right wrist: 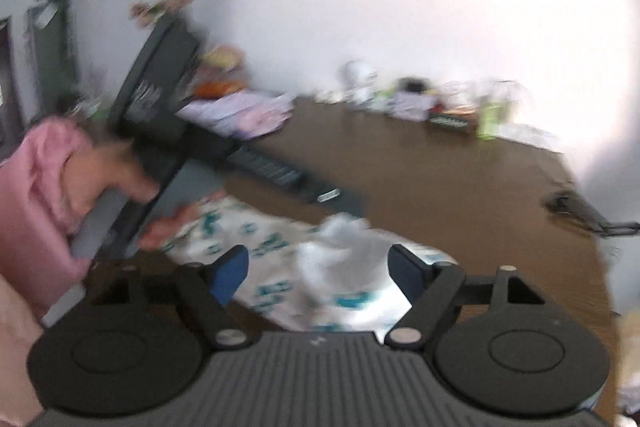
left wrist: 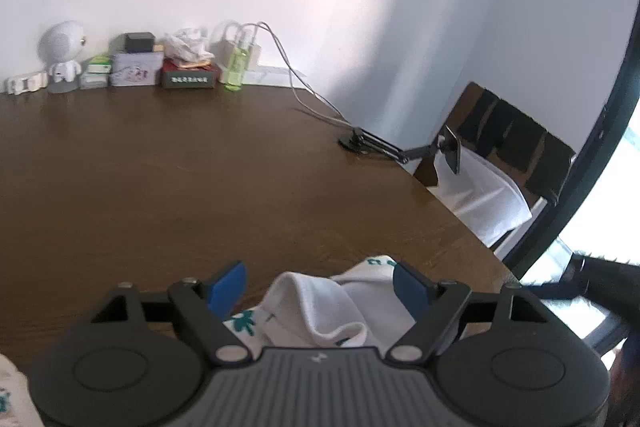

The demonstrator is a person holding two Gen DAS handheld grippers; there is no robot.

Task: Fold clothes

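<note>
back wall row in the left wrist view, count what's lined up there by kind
white robot figurine: 1
white strip-shaped item at the far left: 1
boxes and tins: about 5; the stack blurs together
crumpled bag: 1
green bottle: 1
white charger with cable: 1
total: about 10
</note>
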